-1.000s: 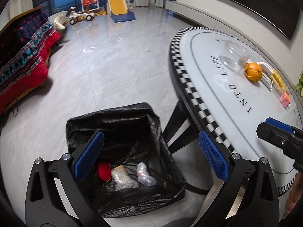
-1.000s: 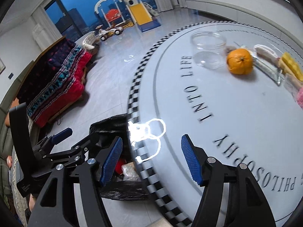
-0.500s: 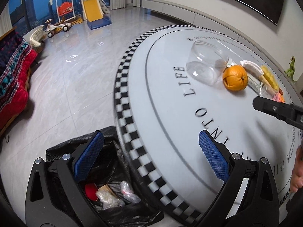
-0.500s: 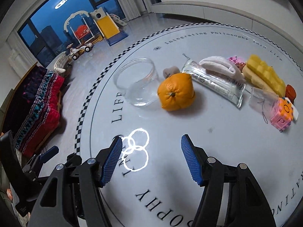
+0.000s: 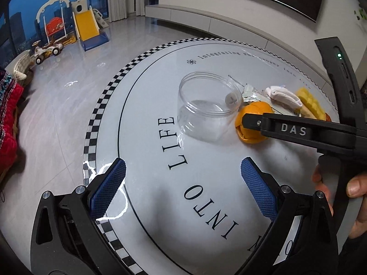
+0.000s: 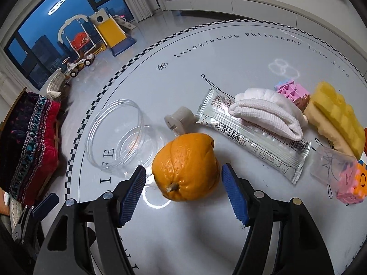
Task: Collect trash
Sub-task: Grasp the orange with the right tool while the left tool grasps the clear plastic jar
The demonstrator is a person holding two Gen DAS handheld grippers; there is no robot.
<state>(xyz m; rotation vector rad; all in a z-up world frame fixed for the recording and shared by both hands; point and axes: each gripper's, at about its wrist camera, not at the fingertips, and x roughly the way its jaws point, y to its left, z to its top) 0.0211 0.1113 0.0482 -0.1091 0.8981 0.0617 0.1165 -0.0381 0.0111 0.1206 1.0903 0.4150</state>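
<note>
An orange lies on the round white table. My right gripper is open, its blue pads either side of the orange's near end, not touching it. In the left wrist view the orange is partly hidden behind the right gripper's black body. A clear plastic jar lies left of the orange, and also shows in the left wrist view. A silver snack wrapper lies to the right. My left gripper is open and empty above the table's near edge.
A small grey cap, a rolled white cloth, pink blocks, a yellow sponge, a clear cup and a pink-orange cube crowd the table's right side. The table's checkered rim borders the grey floor.
Both grippers have moved from over the black trash bag by the table to above the tabletop. The right gripper has closed in on the orange. The bag has left view.
</note>
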